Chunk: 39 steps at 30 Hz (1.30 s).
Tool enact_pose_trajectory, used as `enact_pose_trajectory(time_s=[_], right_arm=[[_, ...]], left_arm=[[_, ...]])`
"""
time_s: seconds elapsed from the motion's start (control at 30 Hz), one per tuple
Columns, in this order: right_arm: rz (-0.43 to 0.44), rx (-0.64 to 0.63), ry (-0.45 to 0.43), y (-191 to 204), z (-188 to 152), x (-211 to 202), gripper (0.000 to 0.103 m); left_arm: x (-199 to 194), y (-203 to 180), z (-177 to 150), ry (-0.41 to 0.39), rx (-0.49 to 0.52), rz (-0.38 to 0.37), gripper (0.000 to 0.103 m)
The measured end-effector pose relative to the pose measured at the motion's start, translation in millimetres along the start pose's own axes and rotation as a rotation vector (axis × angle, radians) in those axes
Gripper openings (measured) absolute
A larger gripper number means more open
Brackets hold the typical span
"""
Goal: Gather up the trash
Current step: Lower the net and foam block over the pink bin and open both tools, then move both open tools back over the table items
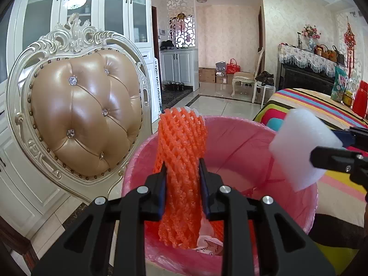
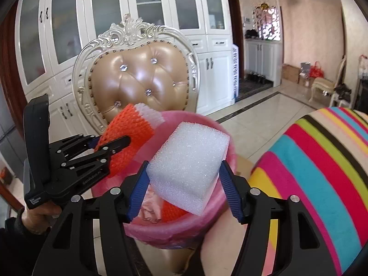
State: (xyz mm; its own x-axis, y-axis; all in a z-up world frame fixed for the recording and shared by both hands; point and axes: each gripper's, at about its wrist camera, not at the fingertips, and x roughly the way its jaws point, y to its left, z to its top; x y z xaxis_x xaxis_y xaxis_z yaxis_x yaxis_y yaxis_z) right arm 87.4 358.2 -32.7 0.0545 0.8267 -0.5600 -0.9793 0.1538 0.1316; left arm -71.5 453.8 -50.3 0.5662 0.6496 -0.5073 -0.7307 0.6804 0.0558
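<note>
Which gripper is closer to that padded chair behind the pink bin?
Left. The left gripper, with the orange foam net, is on the chair side of the bin. The right gripper, with the white foam block, is on the striped-cloth side.

Right gripper [image 2: 182,179] clamps white rectangular foam block [image 2: 188,165] over pink bag-lined bin [image 2: 226,161]; left gripper [image 2: 119,143] beside it pinches orange foam fruit net [image 2: 128,128], cream tufted chair [image 2: 135,78] behind
</note>
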Motion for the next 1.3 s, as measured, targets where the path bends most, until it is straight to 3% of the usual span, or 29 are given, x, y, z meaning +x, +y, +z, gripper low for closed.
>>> enact_pose_trajectory(time_s=[0.07, 0.2, 0.47, 0.5, 0.87, 1.17, 1.3], right_arm=[[0.009, 0.008, 0.01, 1.1, 0.5, 4.7, 0.08], [-0.002, 0.008, -0.016, -0.6, -1.1, -5.1, 0.08], [-0.088, -0.027, -0.064, -14.5, -19.0, -63.6, 0.08], [-0.106, -0.032, -0.068, -16.3, -22.2, -71.7, 0.08], [-0.35, -0.004, -0.122, -57.2, -82.0, -187.8, 0.081], [-0.612, 0.213, -0.156, -132.4, -142.3, -293.0, 0.083], [-0.698, 0.299, -0.141, -161.5, -167.3, -318.5, 0.083]], left_arm=[[-0.7, 0.9, 0.3, -0.003, -0.008, 0.008, 0.041], [-7.7, 3.2, 2.9, -0.015, -0.03, 0.03, 0.046], [-35.6, -5.9, 6.5, -0.092, -0.005, 0.126, 0.095], [-40.7, -11.6, 7.3, -0.109, 0.005, 0.132, 0.098], [-79.6, -122.9, 22.9, -0.187, 0.163, -0.042, 0.098], [-103.6, -252.1, 32.4, -0.202, 0.236, -0.321, 0.098], [-105.7, -323.6, 30.7, -0.161, 0.287, -0.448, 0.098]])
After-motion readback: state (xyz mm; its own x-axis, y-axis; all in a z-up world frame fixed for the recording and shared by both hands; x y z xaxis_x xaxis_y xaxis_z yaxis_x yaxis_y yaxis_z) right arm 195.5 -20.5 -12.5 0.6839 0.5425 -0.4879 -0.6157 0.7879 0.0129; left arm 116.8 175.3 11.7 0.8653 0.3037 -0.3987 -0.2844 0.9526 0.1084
